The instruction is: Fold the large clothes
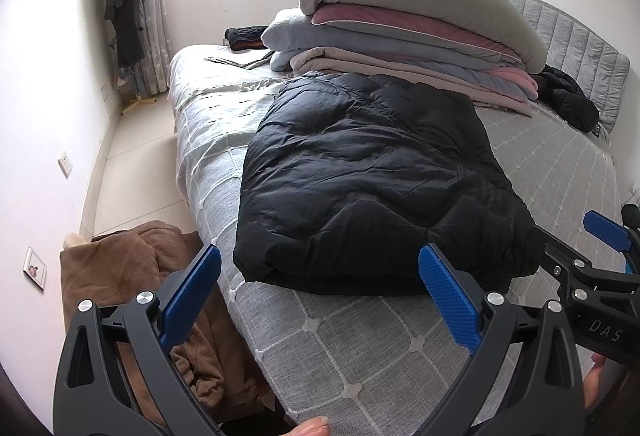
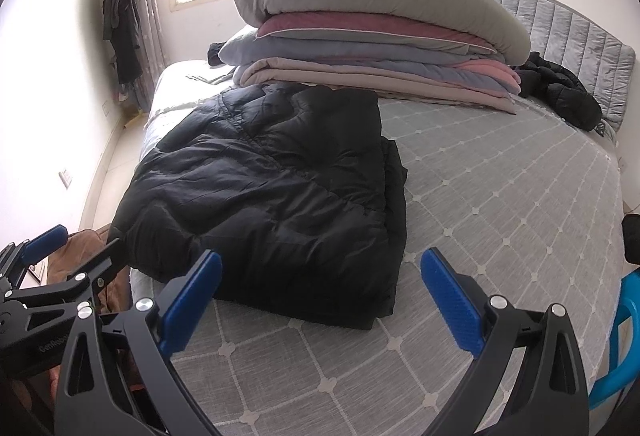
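Two hand-held grippers are held over the bed's (image 2: 500,195) near edge, both released with jaws spread wide and nothing grasped: the left hand-held gripper (image 1: 320,292) and the right hand-held gripper (image 2: 320,292). A folded black jacket (image 1: 372,179) is laid flat on the grey bed, just before a stack of quilts (image 1: 400,27).

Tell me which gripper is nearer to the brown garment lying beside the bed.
Left. The left gripper hangs open beside the brown garment; the right gripper, also open, is farther away over the bed.
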Demonstrator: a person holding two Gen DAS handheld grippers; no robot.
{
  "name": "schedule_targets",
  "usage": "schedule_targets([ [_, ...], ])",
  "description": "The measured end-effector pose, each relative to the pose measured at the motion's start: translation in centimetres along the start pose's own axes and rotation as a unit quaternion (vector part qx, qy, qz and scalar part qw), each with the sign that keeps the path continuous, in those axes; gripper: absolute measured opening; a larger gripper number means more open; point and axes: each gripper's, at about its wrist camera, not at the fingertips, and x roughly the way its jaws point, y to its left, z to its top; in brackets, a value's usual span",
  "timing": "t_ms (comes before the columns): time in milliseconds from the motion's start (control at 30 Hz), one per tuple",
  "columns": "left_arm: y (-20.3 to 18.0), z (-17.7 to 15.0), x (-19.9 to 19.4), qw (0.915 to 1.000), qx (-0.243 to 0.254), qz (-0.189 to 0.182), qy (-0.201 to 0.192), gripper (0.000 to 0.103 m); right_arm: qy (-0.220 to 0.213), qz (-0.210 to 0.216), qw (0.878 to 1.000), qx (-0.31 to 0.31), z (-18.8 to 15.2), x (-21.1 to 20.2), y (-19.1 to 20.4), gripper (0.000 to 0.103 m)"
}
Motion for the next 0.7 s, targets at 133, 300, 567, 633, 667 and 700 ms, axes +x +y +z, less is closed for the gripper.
schedule_targets([
  [133, 0.0, -0.08, 0.06, 1.0, 0.001, -0.001, 0.0, 0.095, 0.0, 0.0, 1.0, -0.001, -0.02, -0.07, 0.06, 0.096],
  [300, -0.02, -0.06, 0.12, 1.0, 0.001, -0.002, 0.0, 0.095, 0.002, 0.001, 1.0, -0.001, -0.08, -0.06, 0.17, 0.096],
  [567, -0.01, 0.1, 0.3, 1.0, 0.004, -0.003, 0.002, 0.095, 0.004, 0.003, 1.0, -0.002, -0.1, -0.11, 0.14, 0.096],
  [633, -0.07, 0.19, 0.4, 1.0, 0.005, -0.003, 0.002, 0.095, 0.003, 0.003, 1.0, -0.001, -0.09, -0.09, 0.14, 0.096],
  [667, -0.1, 0.25, 0.47, 1.0, 0.006, -0.003, 0.002, 0.095, 0.003, 0.004, 1.0, -0.002, -0.02, -0.04, 0.07, 0.096],
  [700, -0.11, 0.27, 0.53, 1.0, 0.007, -0.003, 0.003, 0.095, 0.003, 0.004, 1.0, -0.002, -0.03, -0.06, 0.07, 0.096],
])
